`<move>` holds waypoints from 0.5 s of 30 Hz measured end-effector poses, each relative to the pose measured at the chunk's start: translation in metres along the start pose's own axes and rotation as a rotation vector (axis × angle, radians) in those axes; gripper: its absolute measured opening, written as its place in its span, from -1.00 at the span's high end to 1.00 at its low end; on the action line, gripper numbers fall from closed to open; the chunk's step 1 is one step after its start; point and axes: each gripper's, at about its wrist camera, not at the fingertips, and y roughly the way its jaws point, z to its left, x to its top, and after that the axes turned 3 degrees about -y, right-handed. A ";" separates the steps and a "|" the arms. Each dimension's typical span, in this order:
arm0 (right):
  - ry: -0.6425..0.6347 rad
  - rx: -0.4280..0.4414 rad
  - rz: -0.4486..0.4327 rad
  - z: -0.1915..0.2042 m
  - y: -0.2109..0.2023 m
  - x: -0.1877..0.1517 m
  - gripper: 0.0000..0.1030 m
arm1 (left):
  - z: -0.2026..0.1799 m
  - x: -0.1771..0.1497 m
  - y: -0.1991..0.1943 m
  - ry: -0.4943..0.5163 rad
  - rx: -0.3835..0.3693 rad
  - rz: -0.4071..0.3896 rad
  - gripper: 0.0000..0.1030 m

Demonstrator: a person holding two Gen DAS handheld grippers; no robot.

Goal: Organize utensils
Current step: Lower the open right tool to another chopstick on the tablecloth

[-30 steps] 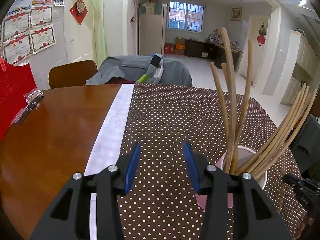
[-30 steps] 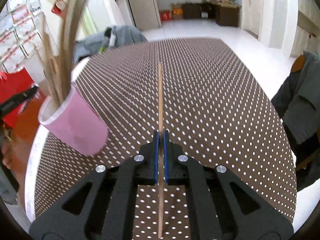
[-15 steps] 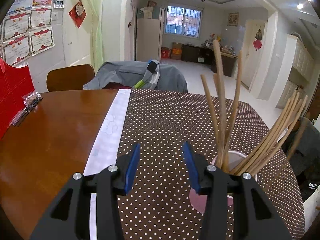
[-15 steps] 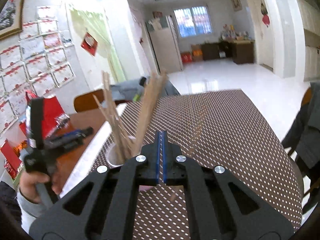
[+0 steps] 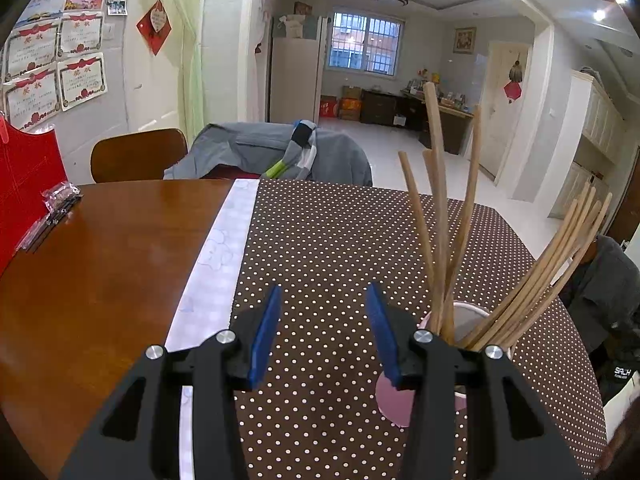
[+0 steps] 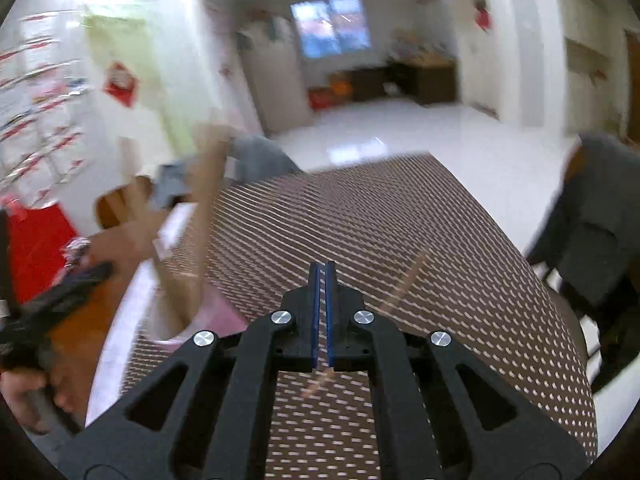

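1. Where the brown white-dotted tablecloth [image 5: 340,248] covers the round wooden desk [image 5: 100,264], a pink cup [image 5: 396,404] stands at five o'clock in the left view, partly hidden behind the left tool [image 5: 322,328].
2. Long wooden chopsticks [image 5: 440,240] stand in the cup, fanning toward twelve and two o'clock.
3. At ten o'clock lie a red folder [image 5: 28,168] and a clear packet [image 5: 60,196]; a grey jacket [image 5: 272,152] drapes a chair at twelve.
4. Left tool: blue pads apart, nothing between them, angled down over the cloth.
5. Right tool [image 6: 322,276]: clenched on a single wooden chopstick [image 6: 404,284], blurred, slanting toward one o'clock.
6. A hand [image 6: 24,392] at eight o'clock grips the other handle.
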 end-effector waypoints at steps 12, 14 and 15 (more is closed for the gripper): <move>0.118 -0.116 0.366 -0.040 0.129 -0.011 0.35 | 0.002 -0.001 0.012 0.007 0.013 0.023 0.14; 0.116 -0.131 0.402 -0.038 0.142 -0.009 0.35 | 0.001 -0.002 0.013 0.009 0.013 0.026 0.14; 0.116 -0.140 0.411 -0.036 0.144 -0.009 0.35 | 0.002 -0.001 0.013 0.009 0.013 0.025 0.14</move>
